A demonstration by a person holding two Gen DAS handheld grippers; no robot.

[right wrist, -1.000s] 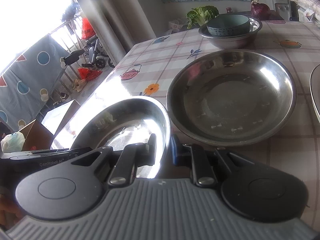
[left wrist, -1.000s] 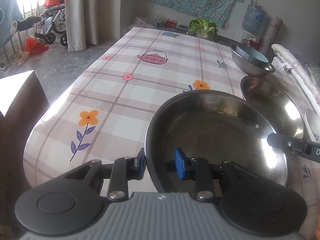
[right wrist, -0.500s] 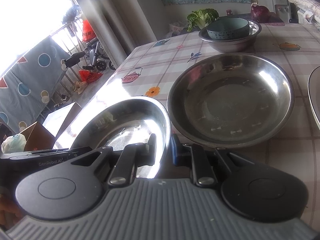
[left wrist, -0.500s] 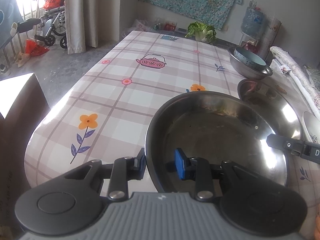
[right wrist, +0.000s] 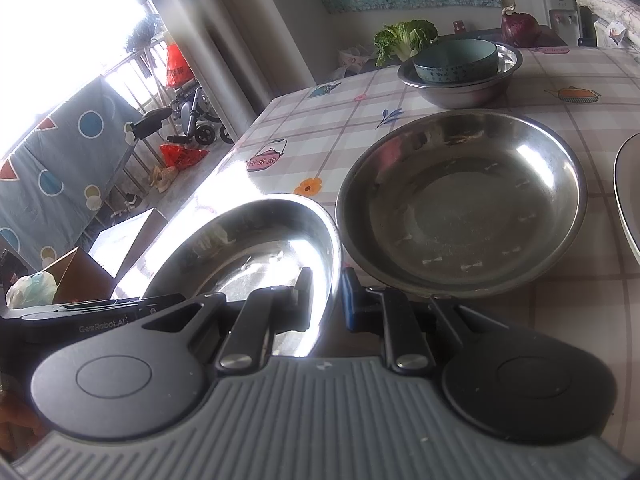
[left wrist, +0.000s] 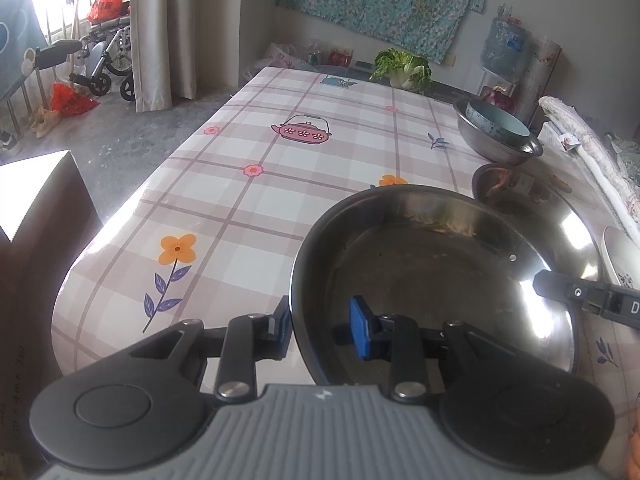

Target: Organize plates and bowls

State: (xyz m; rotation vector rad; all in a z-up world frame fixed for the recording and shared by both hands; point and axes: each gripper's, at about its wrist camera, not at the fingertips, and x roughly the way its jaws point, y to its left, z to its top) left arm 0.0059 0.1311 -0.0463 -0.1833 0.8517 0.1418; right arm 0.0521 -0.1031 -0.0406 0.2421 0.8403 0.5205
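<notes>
Two grippers clamped on one steel basin (left wrist: 436, 280), one at each side of its rim. Left gripper (left wrist: 320, 326): closed on the basin's near-left rim, outer finger outside the wall, blue pad (left wrist: 362, 332) inside; contact point partly masked by the finger links. Basin position: near end of the checked tablecloth (left wrist: 248, 200), just beside a second, wider steel basin (right wrist: 460, 200). Resting on the cloth or raised off it: cannot tell, underside out of sight in both views.

Right gripper (right wrist: 326, 296): closed on the basin's opposite rim, jaws nearly together with the thin wall between them. In the left wrist view only its black finger tip (left wrist: 560, 290) visible over the far rim, remainder cut off at the frame edge.

Further right: second basin standing alone on the cloth, interior marked with pale specks, nature unclear. Behind it, a teal bowl (right wrist: 456, 62) nested inside a deeper steel bowl (right wrist: 460, 88). At the extreme right, a white plate (right wrist: 628, 200) cut off by the frame edge, only one curved edge showing. Window area at left overexposed, detail washed out.
</notes>
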